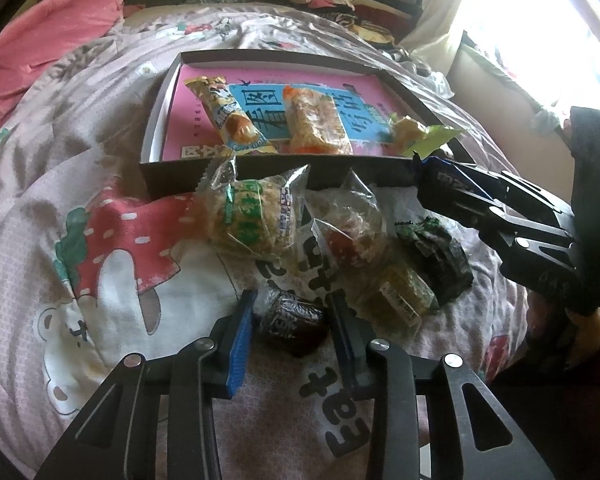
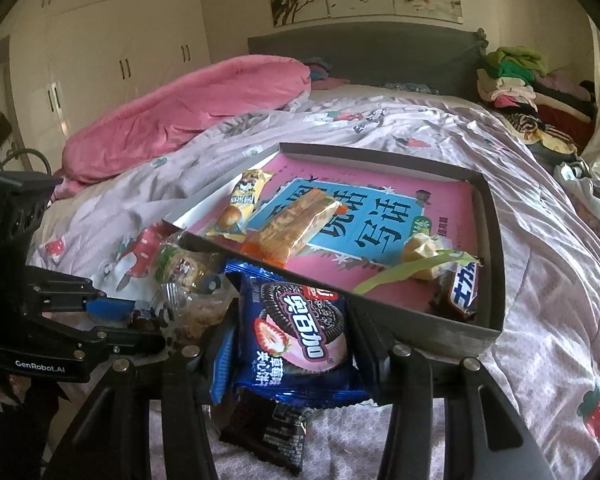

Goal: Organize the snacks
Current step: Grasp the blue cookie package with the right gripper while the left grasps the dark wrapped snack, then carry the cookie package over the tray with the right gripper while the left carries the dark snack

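Our right gripper (image 2: pixel 292 336) clamps a blue cookie packet (image 2: pixel 296 328), glossy, strawberry-printed, just before the grey box (image 2: pixel 452 330). Our left gripper (image 1: pixel 290 320) pinches a dark wrapped snack (image 1: pixel 290 322) on the quilt (image 1: pixel 100 220), nearer than the box.

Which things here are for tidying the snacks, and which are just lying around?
For the job:
- box
- snacks in the box
- loose snacks on the bed
- dark snack in the left gripper
- Oreo pack in the right gripper

Just lying about:
- pink blanket
- clothes pile
- wardrobe
- plastic bag
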Tool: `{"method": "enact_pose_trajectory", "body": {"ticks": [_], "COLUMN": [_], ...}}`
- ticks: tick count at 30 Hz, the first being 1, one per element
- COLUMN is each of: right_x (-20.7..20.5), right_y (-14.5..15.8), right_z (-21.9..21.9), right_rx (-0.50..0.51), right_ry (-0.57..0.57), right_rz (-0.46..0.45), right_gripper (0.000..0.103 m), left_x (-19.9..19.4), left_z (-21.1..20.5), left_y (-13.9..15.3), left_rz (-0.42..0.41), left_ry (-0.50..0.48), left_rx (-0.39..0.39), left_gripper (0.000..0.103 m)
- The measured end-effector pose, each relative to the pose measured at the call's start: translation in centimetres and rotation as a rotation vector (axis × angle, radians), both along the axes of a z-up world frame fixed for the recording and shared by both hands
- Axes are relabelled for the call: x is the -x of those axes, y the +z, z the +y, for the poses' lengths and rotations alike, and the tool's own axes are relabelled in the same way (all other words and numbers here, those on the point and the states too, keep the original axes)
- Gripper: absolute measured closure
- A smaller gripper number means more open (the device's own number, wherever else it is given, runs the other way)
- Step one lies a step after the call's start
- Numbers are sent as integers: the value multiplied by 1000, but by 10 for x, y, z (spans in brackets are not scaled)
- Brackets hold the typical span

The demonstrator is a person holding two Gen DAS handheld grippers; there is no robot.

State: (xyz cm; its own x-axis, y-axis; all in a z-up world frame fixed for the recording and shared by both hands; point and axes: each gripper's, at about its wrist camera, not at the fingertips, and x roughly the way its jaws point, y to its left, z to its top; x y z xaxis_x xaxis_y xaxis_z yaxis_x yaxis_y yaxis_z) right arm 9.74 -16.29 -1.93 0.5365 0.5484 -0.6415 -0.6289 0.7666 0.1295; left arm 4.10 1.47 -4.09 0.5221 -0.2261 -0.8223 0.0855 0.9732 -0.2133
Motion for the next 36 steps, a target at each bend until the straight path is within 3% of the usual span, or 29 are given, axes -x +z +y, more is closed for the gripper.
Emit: {"method": "enact_pose_trajectory", "body": {"ticks": [7,8,10,21,24,26,27,31,36], "right_x": [-3,-4,-5,-9,-7,-8,-9,-9,-5], "right_y": [7,9,12,-5,-6,-7,-7,-10,-14], "right_z": [-10,-11,-16,-10,-10,-13,-14,-15,-5], "right_rx": [-46,-54,-72,-9,-7,-17,-22,-36,30], "right_ry": [-37,-42,-50,-29,-23,-23,-22,11,26], "right_rz": [-11,-14,-23,86,96,115,124,157,127], "right_gripper": [56,65,71,71,62,43,40,38,38], "left_x": [3,3,3,2,2,2,2,2,3], "left_z": [2,2,2,5,6,6,6,6,5], "left_y": [13,15,19,18,19,21,22,24,26], "left_rz": [-24,-29,-36,-22,-28,-31,-33,-36,-41], "left_ry": [15,16,19,34,33,31,32,30,28], "left_rx": [0,3,2,13,17,21,23,27,33], "left_gripper": [66,66,66,66,66,66,66,66,66]}}
